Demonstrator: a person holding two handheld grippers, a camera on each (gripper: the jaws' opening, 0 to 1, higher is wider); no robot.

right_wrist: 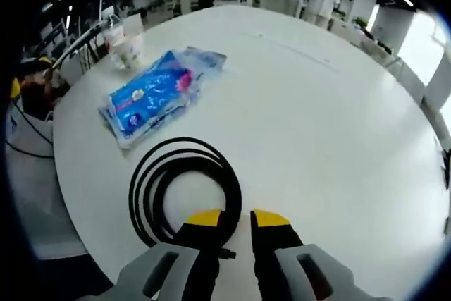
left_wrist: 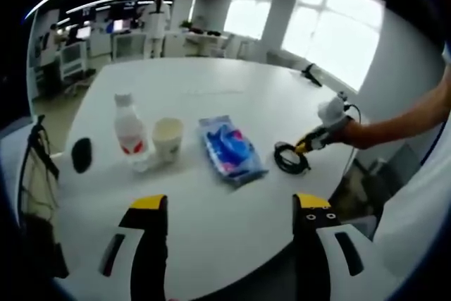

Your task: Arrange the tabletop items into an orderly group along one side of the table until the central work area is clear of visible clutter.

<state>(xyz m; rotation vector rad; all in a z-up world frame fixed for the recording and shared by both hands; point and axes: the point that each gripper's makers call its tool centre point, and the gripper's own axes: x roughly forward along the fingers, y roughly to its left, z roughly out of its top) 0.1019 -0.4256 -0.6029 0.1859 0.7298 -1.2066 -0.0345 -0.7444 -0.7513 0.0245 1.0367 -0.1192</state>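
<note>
On the white round bench point(left_wrist: 211, 89) we see a clear plastic bottle point(left_wrist: 130, 132) touching a paper cup point(left_wrist: 168, 137), contents indiscernible. The right claw point(right_wrist: 238, 220), jaws nearly together, pinches a black coiled cable point(right_wrist: 184, 192) near the bench edge, beside a blue wipes packet point(right_wrist: 158, 94). The left claw point(left_wrist: 230, 206) hangs wide apart.

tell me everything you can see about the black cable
The black cable is a thin, smooth, rubbery-looking cord wound into a few flat round loops. It lies on the white table near its edge, just short of the blue packet without touching it. The right gripper has its jaws nearly closed at the coil's near side, seemingly pinching it. In the left gripper view the coil looks small and dark.
</note>
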